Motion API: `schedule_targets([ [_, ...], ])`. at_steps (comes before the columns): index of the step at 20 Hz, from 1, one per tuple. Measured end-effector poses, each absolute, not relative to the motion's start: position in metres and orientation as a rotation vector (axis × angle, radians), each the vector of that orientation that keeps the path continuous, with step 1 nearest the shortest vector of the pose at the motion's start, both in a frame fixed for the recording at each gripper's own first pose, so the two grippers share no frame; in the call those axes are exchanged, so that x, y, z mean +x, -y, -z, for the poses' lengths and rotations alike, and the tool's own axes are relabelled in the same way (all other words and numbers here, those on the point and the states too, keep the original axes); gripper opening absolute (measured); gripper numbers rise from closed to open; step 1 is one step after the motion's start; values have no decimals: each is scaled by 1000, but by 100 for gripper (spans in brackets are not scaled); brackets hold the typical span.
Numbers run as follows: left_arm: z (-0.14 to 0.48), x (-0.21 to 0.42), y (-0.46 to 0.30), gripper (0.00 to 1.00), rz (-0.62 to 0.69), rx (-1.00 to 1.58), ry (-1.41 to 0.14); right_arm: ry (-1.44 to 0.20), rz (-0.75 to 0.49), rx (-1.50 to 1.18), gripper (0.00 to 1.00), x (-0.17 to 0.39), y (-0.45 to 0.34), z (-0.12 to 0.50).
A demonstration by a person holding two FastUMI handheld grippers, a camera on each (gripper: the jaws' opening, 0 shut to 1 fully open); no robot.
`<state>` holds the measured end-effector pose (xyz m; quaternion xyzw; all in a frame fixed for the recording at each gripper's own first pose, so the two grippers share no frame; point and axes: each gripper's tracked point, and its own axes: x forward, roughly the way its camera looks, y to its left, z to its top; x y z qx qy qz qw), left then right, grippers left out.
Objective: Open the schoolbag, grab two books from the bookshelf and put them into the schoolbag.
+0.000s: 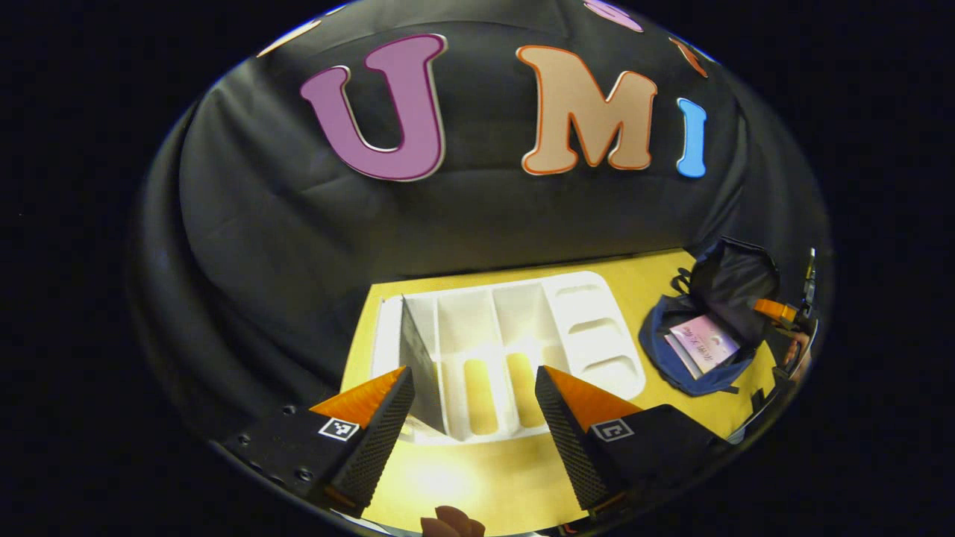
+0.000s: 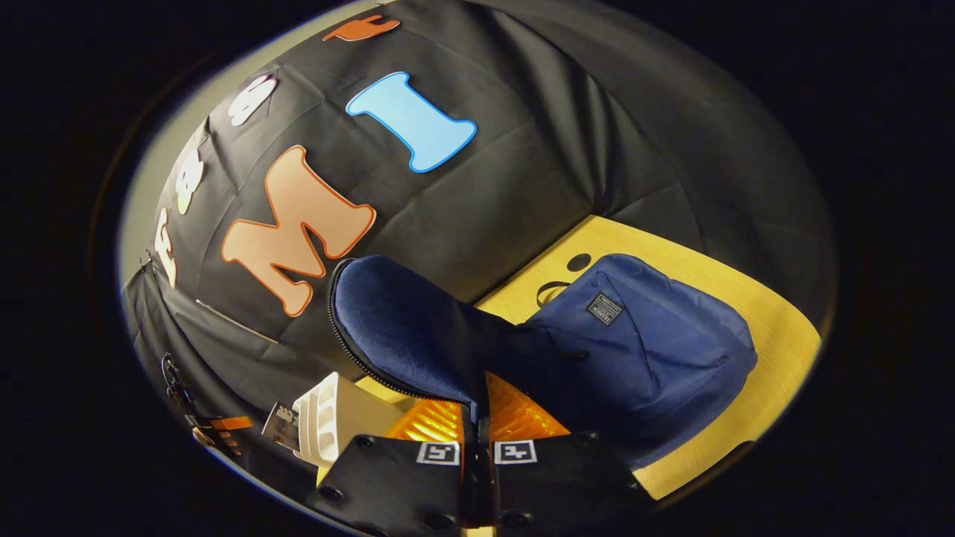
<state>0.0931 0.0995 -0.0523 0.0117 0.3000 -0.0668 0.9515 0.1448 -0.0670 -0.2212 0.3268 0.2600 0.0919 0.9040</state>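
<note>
Left gripper view | jaws released, book (image 1: 419, 358) between | right jaws pinch schoolbag flap (image 2: 403, 328)

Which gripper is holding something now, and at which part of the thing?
The right gripper pinches the schoolbag by the zippered edge of its open flap. The left gripper is open, holding nothing.

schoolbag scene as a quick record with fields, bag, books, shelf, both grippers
schoolbag: blue schoolbag lies open on the yellow table, flap lifted
books in bag: a pink-covered book with at least one more under it, count unclear
bookshelf: white bookshelf with slots, one dark book standing in its left slot
left gripper: left gripper open, in front of the bookshelf, holding nothing
right gripper: right gripper fingers shut on the flap's zipper edge
</note>
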Motion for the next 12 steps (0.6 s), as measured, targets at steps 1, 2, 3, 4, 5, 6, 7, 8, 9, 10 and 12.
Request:
schedule_targets([
  [1,51,99,-109,96,125,24,-612,-536,-186,677,3,145,67,221],
  [2,51,105,-118,96,121,23,-618,-535,-184,676,3,145,68,221],
  [3,52,112,-127,96,114,19,-619,-535,-181,674,3,145,68,222],
  [4,54,118,-131,96,109,3,-629,-536,-178,673,3,145,67,222],
  [5,58,124,-135,96,110,-16,-641,-536,-176,672,3,145,67,222],
  [6,63,130,-138,96,105,-34,-656,-536,-174,669,3,145,67,222],
  [7,70,135,-140,96,109,-47,-679,-536,-173,665,3,146,67,222],
  [8,76,139,-143,96,103,-51,-698,-536,-173,661,4,146,67,222],
  [9,84,142,-143,96,111,-49,-726,-537,-172,659,3,145,67,223],
  [10,89,149,-145,96,113,-47,-734,-537,-171,660,3,145,66,223],
  [12,101,157,-149,96,110,-49,-779,-536,-170,661,3,144,66,221],
])
